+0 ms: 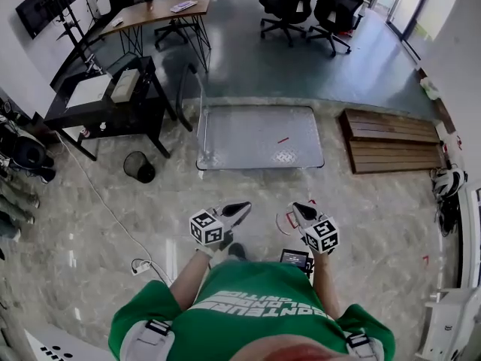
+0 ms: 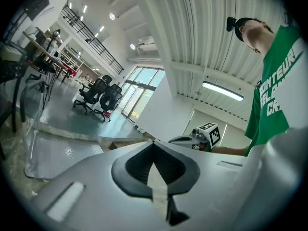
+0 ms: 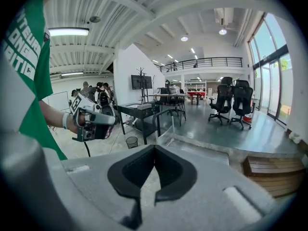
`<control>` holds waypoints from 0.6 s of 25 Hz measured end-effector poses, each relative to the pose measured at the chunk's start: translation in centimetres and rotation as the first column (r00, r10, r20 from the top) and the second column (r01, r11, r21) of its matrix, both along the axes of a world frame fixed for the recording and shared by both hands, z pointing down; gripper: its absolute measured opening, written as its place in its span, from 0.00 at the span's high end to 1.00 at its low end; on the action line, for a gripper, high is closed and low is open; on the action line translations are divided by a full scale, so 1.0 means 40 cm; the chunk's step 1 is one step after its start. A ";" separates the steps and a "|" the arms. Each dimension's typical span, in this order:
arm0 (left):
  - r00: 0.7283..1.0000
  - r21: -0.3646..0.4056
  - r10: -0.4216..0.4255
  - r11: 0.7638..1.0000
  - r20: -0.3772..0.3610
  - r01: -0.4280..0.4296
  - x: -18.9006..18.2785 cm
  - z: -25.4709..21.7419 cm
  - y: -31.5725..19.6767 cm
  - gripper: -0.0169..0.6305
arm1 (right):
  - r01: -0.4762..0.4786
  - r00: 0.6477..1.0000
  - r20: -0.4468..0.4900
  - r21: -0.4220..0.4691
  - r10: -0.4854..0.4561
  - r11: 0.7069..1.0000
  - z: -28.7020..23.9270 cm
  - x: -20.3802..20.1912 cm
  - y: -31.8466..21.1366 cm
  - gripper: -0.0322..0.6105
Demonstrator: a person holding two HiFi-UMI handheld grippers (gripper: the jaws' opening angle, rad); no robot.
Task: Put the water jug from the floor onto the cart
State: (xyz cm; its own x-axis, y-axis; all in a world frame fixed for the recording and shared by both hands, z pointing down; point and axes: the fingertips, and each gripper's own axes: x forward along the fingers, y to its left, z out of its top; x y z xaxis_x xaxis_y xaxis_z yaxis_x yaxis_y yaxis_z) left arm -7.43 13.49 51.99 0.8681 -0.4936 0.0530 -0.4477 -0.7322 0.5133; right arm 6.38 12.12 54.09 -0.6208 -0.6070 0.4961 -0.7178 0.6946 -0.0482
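Note:
No water jug shows in any view. The cart (image 1: 259, 138), a flat metal platform with an upright push handle (image 1: 192, 96) at its left end, stands on the floor ahead of me; its deck is bare except for a small red mark. It also appears low in the left gripper view as the cart (image 2: 57, 153) and in the right gripper view as the cart (image 3: 202, 150). My left gripper (image 1: 239, 207) and right gripper (image 1: 301, 209) are held side by side in front of my body, short of the cart. Both are shut with nothing between the jaws.
A black table (image 1: 105, 100) with a box on it stands left of the cart, with a small black bin (image 1: 140, 167) beside it. A wooden pallet (image 1: 391, 140) lies to the right. Office chairs (image 1: 308, 10) stand at the back. A cable and power strip (image 1: 139, 265) lie at my left.

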 end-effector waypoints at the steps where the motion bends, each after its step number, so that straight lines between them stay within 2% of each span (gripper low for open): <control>1: 1.000 0.004 0.000 1.000 0.001 0.000 -0.007 0.001 -0.006 0.96 | 0.000 1.000 -0.005 -0.001 0.000 1.000 0.002 -0.004 -0.005 0.96; 15: 1.000 0.002 0.012 1.000 -0.004 -0.012 -0.035 0.036 -0.045 0.96 | -0.035 0.999 0.017 -0.002 0.035 0.999 0.027 -0.020 -0.059 0.96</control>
